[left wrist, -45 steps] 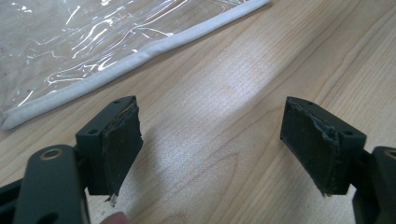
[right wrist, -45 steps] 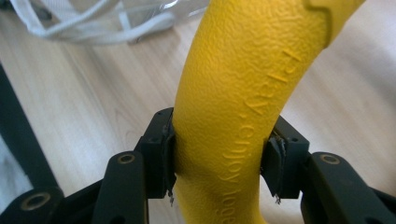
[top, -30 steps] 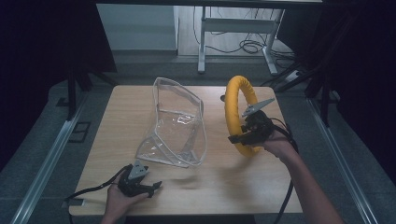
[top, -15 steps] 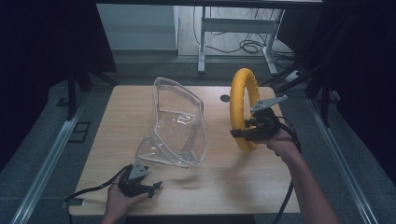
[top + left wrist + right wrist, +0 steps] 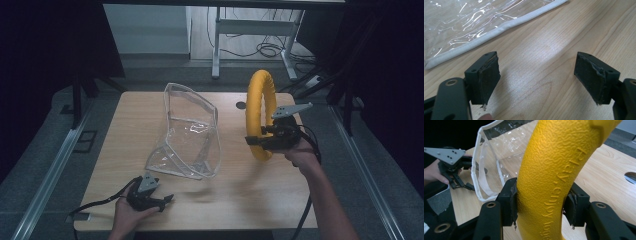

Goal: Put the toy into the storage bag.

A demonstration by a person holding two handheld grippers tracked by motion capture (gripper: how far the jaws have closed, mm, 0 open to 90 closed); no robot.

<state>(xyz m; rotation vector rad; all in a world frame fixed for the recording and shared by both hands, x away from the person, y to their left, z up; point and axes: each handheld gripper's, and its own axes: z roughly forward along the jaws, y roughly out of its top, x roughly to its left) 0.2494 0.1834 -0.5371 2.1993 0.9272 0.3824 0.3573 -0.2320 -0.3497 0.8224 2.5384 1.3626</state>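
A yellow textured ring (image 5: 259, 111) stands upright above the right half of the wooden table (image 5: 130, 115), held near its lower part by my right gripper (image 5: 256, 142). In the right gripper view the jaws clamp both sides of the yellow ring (image 5: 554, 177), which carries raised lettering. A clear plastic bag (image 5: 187, 135) with white trim stands open at the table's middle. My left gripper (image 5: 162, 200) rests open near the front edge, just in front of the bag; in its own view the left gripper (image 5: 537, 75) has bare wood between its pads and the clear plastic bag's trimmed edge (image 5: 496, 27) lies beyond.
A round hole (image 5: 241, 105) sits in the tabletop behind the ring. Desk legs and cables (image 5: 260, 47) stand on the floor beyond the table. Metal rails (image 5: 55, 165) run along both sides. Bare wood lies between the bag and the ring.
My right gripper has carried the ring slightly right and turned it more edge-on and upright. The left gripper and the bag have stayed put.
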